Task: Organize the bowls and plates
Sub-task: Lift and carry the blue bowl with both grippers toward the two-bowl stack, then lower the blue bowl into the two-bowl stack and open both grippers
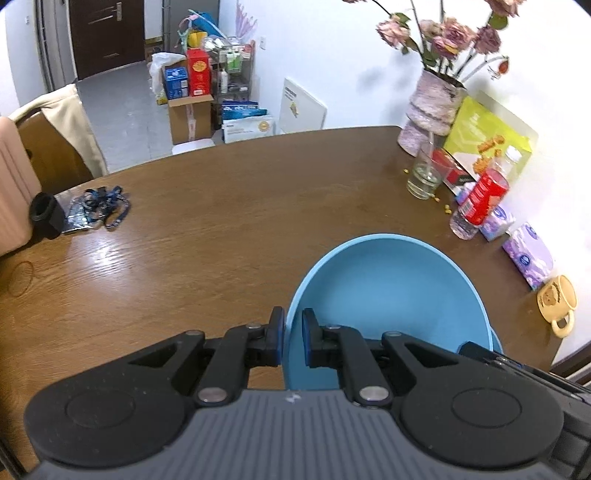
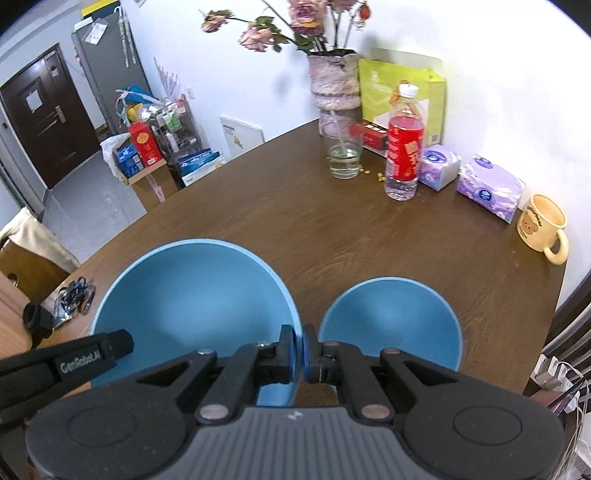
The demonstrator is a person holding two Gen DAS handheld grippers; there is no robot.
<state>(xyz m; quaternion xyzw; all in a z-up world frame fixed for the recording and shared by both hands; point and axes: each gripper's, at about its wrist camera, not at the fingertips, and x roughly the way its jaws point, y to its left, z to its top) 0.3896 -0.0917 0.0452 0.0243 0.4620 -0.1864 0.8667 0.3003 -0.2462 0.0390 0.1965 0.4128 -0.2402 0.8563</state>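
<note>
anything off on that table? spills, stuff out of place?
Minor: small yellow crumbs lie scattered on the table beside the drinking glass, like a small spill. The flowers in the vase look wilted. A tangled blue lanyard sits loose near the far edge. Nothing looks damaged.

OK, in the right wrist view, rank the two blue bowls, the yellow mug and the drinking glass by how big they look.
1. Larger blue bowl
2. Smaller blue bowl
3. Yellow mug and drinking glass: they look alike, and the glass stands farther away, so unranked.

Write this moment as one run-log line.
left claw: shut on large blue bowl | right claw: shut on same bowl | small blue bowl: beside, ungripped
</note>
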